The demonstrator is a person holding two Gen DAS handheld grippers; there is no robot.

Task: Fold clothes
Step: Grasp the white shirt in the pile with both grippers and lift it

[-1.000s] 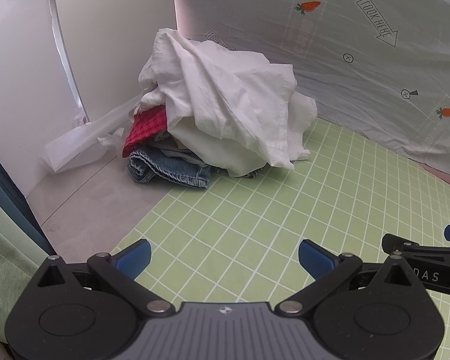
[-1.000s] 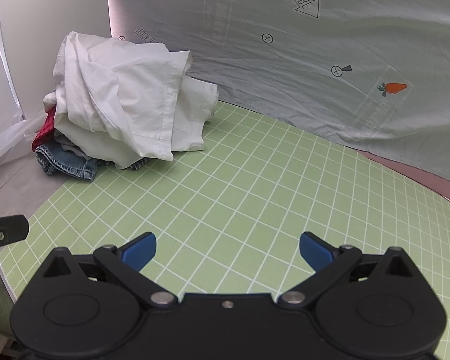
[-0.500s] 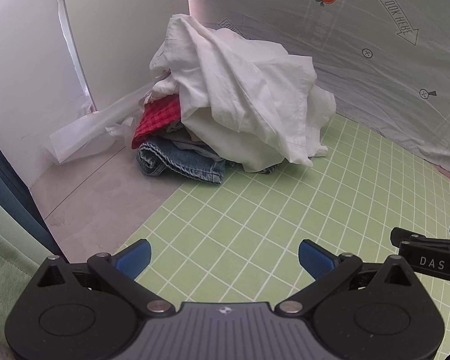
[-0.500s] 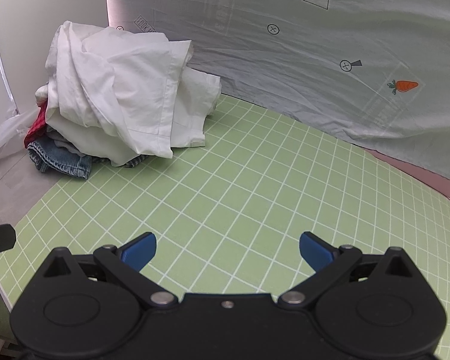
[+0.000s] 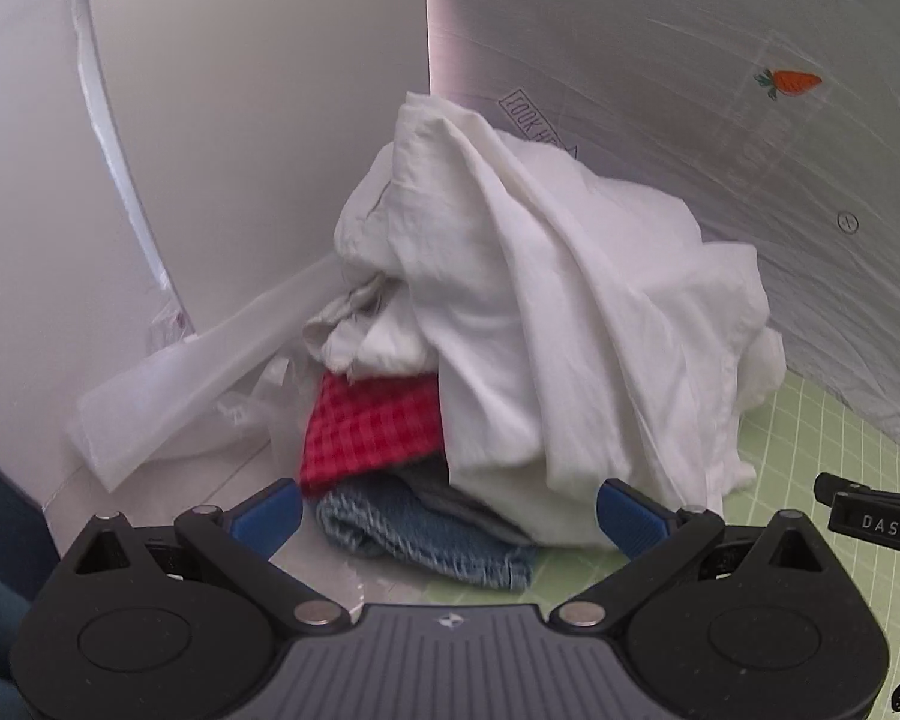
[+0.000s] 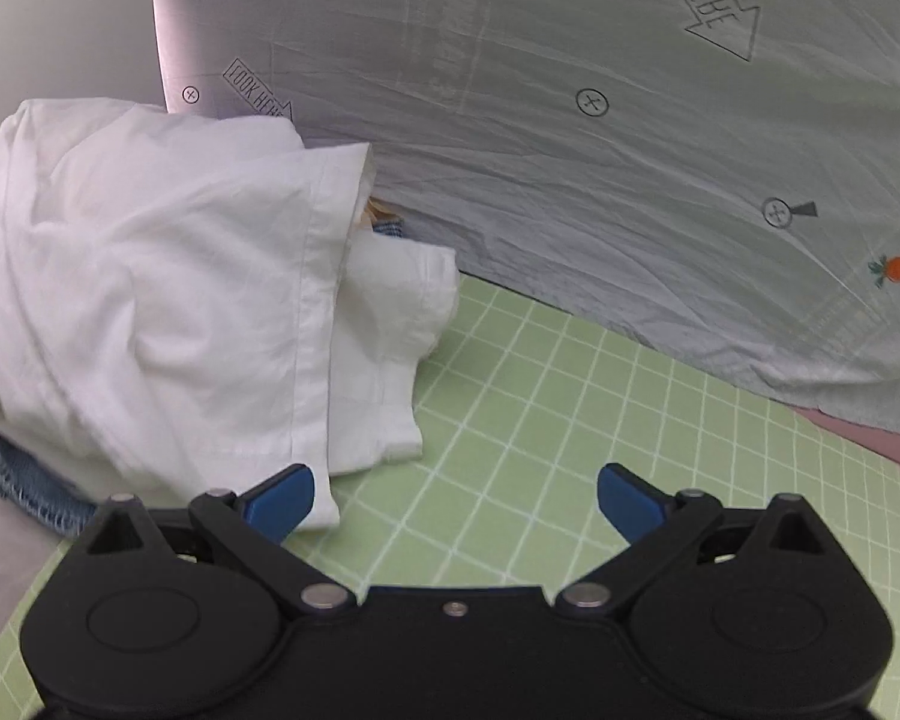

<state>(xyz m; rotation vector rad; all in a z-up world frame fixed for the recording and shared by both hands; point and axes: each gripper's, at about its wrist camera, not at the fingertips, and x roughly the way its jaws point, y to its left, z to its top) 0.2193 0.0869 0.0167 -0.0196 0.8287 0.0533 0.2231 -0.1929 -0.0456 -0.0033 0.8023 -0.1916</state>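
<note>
your left gripper (image 5: 449,515) and right gripper (image 6: 456,501) both had jaws spread, holding nothing. just beyond them the pile (image 5: 528,348) sat unsorted at the mat (image 6: 570,450) edge, white shirt (image 6: 168,300) on top; no folding was done.

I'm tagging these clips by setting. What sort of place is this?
Probably a staged data-collection workspace, not a lived-in room: a green grid mat covers the surface, a printed backdrop sheet hangs behind, and a heap of clothes waits in the corner.
</note>
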